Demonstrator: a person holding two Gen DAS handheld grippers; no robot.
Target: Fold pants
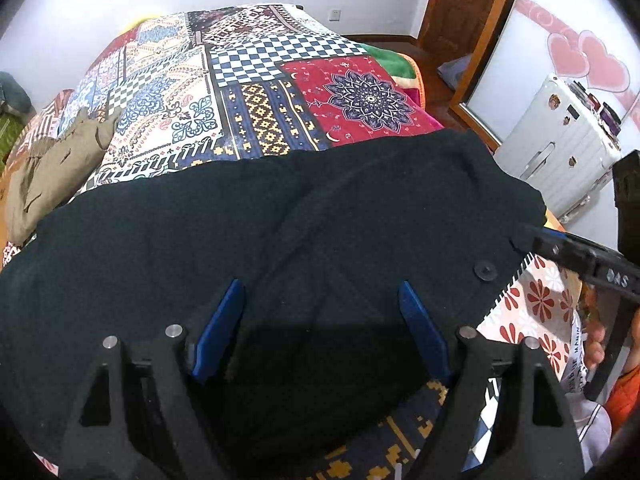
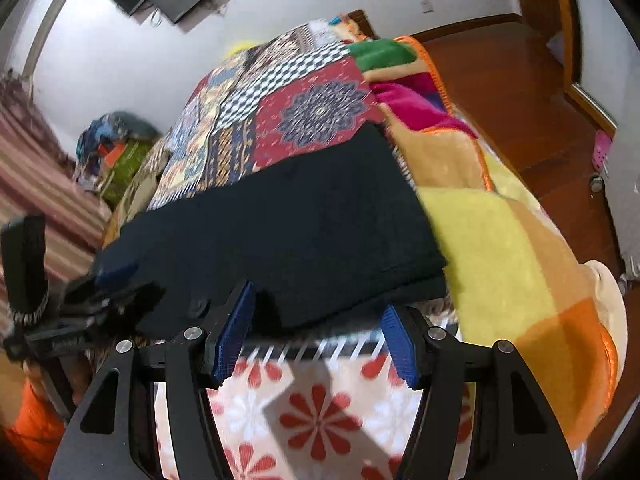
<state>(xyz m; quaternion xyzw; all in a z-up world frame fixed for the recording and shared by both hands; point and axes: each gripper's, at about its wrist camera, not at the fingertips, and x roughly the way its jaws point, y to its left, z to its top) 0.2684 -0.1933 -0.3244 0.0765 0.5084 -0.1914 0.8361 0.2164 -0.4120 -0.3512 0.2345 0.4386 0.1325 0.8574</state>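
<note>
Black pants [image 1: 280, 220] lie folded across the near end of the bed, with a button [image 1: 484, 270] near their right end. My left gripper [image 1: 321, 283] hangs over them, its blue pads wide apart and the cloth flat underneath. From the right, one of the right gripper's fingers [image 1: 576, 256] reaches the pants' corner. In the right wrist view the right gripper [image 2: 318, 298] stands open at the near edge of the pants [image 2: 300, 220], its pads either side of that edge without pinching it. The left gripper [image 2: 108, 284] shows at the pants' left end.
A patchwork bedspread [image 1: 248, 92] covers the bed. An olive garment [image 1: 52, 168] lies crumpled at its left. A yellow and orange fleece blanket [image 2: 500, 240] drapes the right side. A white suitcase [image 1: 560, 148] stands on the wooden floor [image 2: 520, 92]. An orange sleeve [image 2: 32, 432] is at lower left.
</note>
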